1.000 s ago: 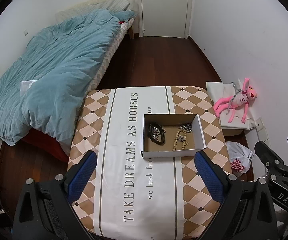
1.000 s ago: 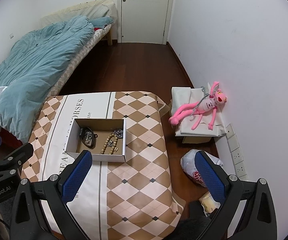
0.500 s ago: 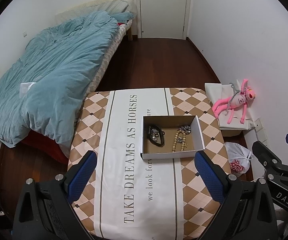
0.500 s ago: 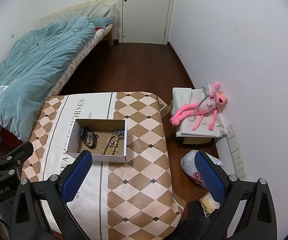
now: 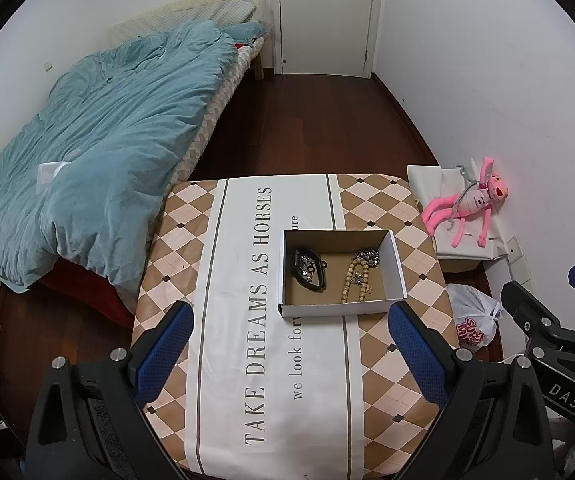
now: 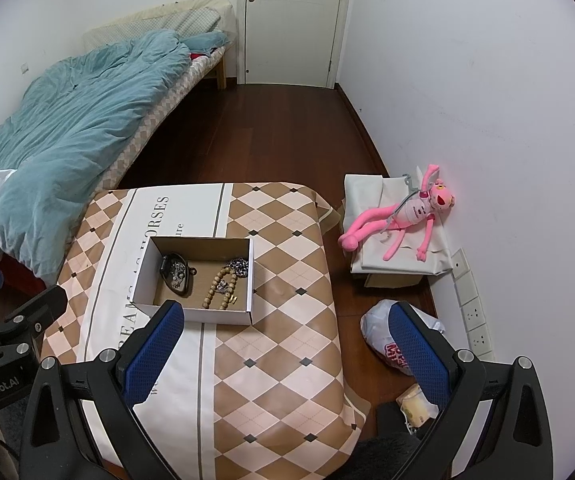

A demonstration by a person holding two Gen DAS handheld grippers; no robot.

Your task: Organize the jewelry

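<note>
A white cardboard box (image 5: pixel 395 268) with a brown inside stands on the table's patterned cloth (image 5: pixel 247 320); it also shows in the right wrist view (image 6: pixel 223 316). In it lie a black dish of silver pieces (image 5: pixel 307 268) (image 6: pixel 177 272), a wooden bead string (image 5: pixel 353 280) (image 6: pixel 217 284) and a silver chain (image 5: pixel 367 256) (image 6: pixel 239 266). My left gripper (image 5: pixel 287 348) is open and empty, held high above the table's near side. My right gripper (image 6: pixel 287 344) is open and empty, to the right of the box.
A bed with a teal duvet (image 5: pixel 99 152) stands left of the table. A pink plush toy (image 6: pixel 403 216) lies on a white-covered box by the right wall. A white plastic bag (image 6: pixel 395 344) is on the wooden floor. A closed door (image 5: pixel 323 16) is at the back.
Both grippers have drawn back and up a little, so the table and box look slightly lower and smaller. Nothing in the box has moved.
</note>
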